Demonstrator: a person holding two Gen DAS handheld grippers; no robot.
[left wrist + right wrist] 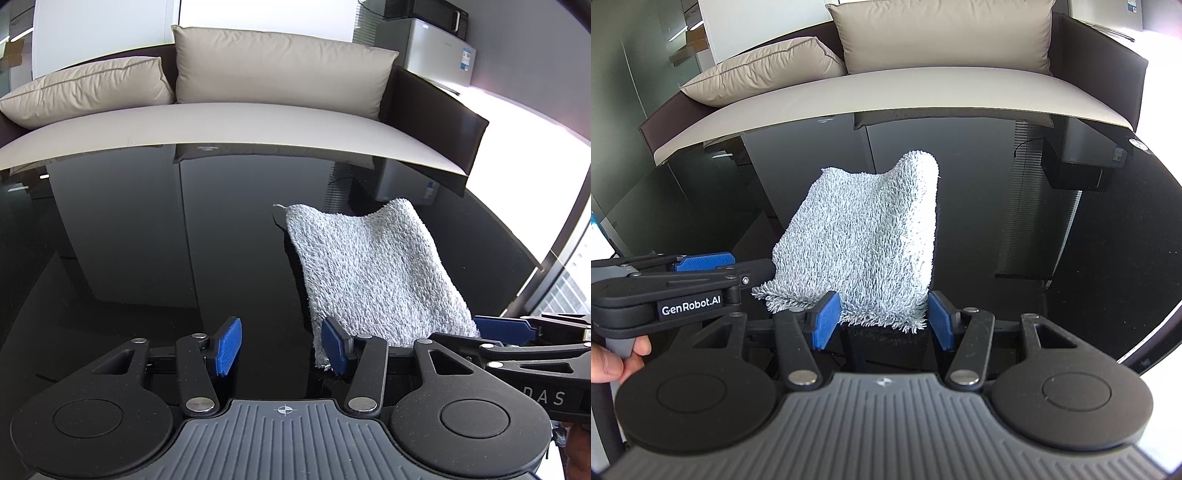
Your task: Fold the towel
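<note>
A shaggy grey-white towel (373,273) lies folded on the glossy black table (147,240), with its far right corner humped up. In the right wrist view the towel (864,240) fills the middle, its near edge lying between my blue pads. My left gripper (282,345) is open and empty, just left of the towel's near left corner, with its right pad touching the edge. My right gripper (882,321) is open around the towel's near edge. The left gripper also shows in the right wrist view (713,273), at the towel's left side.
A sofa (221,125) with beige cushions (273,66) stands just beyond the table's far edge. A grey cabinet (439,51) with a black appliance on it stands at the back right. A bright window lies to the right.
</note>
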